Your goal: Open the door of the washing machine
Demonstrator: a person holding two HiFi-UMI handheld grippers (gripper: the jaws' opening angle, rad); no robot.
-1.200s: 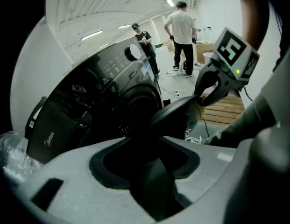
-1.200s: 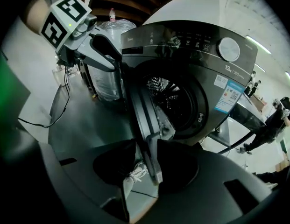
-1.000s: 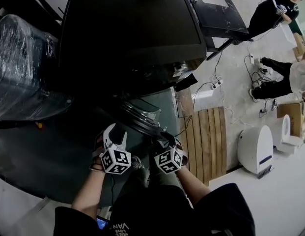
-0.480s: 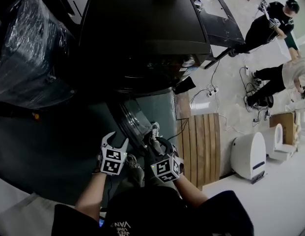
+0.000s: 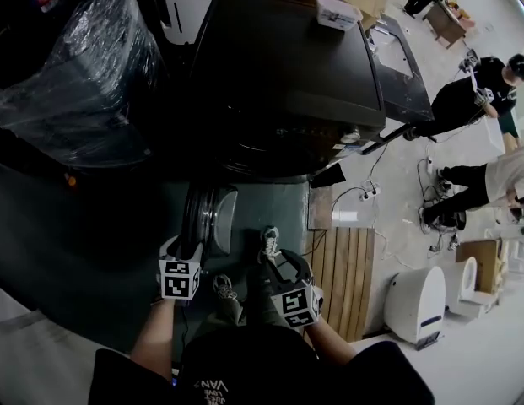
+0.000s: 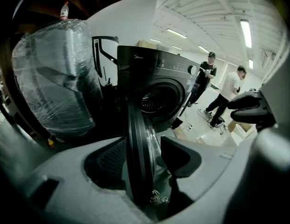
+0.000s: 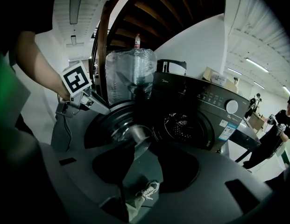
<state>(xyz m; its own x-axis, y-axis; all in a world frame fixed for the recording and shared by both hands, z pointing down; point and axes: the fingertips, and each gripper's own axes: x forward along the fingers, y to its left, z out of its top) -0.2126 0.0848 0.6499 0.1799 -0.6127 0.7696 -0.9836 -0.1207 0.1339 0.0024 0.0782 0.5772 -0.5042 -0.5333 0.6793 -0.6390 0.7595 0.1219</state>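
pale floor point(image 5: 489, 361) beside dark washing machine point(image 5: 287, 66)

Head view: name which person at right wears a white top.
The lower person, in the white top and dark trousers; the upper person is all in black, with a cap.

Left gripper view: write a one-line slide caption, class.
The left gripper, jaws just opened wider, straddles the edge-on rim of the open washing machine door.

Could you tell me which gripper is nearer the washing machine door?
Left. The left gripper straddles the door's edge, its fingers just opening around it. The right gripper hangs apart to the door's right, fingers closing slightly on nothing.
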